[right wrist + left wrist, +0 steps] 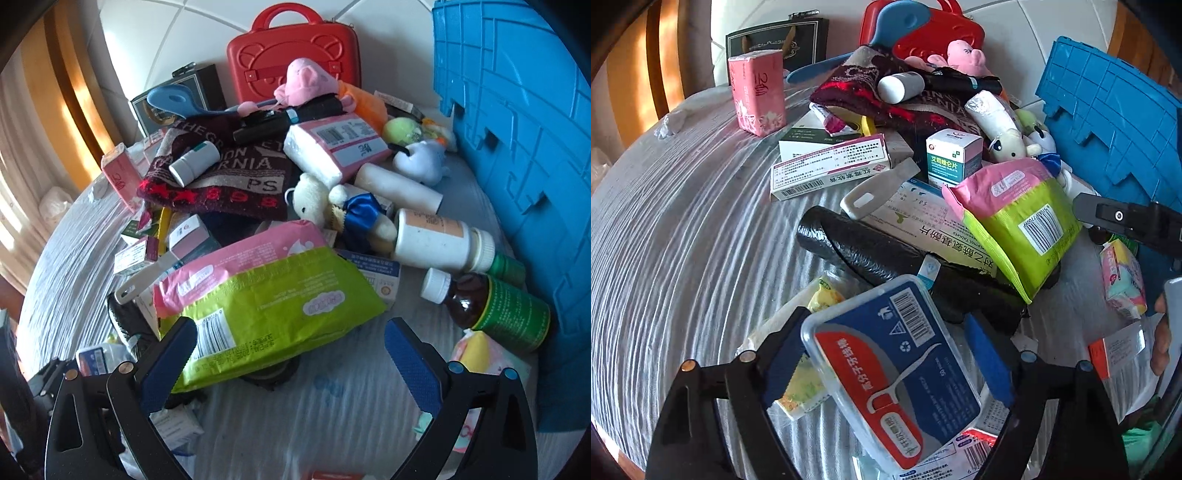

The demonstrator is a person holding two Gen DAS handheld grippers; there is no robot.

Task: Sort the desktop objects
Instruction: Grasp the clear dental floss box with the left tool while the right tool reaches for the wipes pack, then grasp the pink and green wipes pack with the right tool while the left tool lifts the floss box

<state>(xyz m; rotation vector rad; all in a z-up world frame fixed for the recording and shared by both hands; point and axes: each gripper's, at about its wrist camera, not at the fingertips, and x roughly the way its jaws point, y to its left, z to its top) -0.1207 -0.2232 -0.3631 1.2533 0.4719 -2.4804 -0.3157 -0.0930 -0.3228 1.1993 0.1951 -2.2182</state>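
Lying between the left hand-held gripper's point(886, 363) wide-set jaws, untouched on its right side, a clear-lidded blue-and-red floss-pick box point(886, 373).

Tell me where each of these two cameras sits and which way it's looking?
Left wrist view: sits on the left claw, looking down along its fingers at a floss box between them; the right claw's finger and part of a hand show at right.
Right wrist view: sits on the right claw, looking down at a green and pink packet; its own fingers show.
Shared: that packet, the red case, the blue crate.
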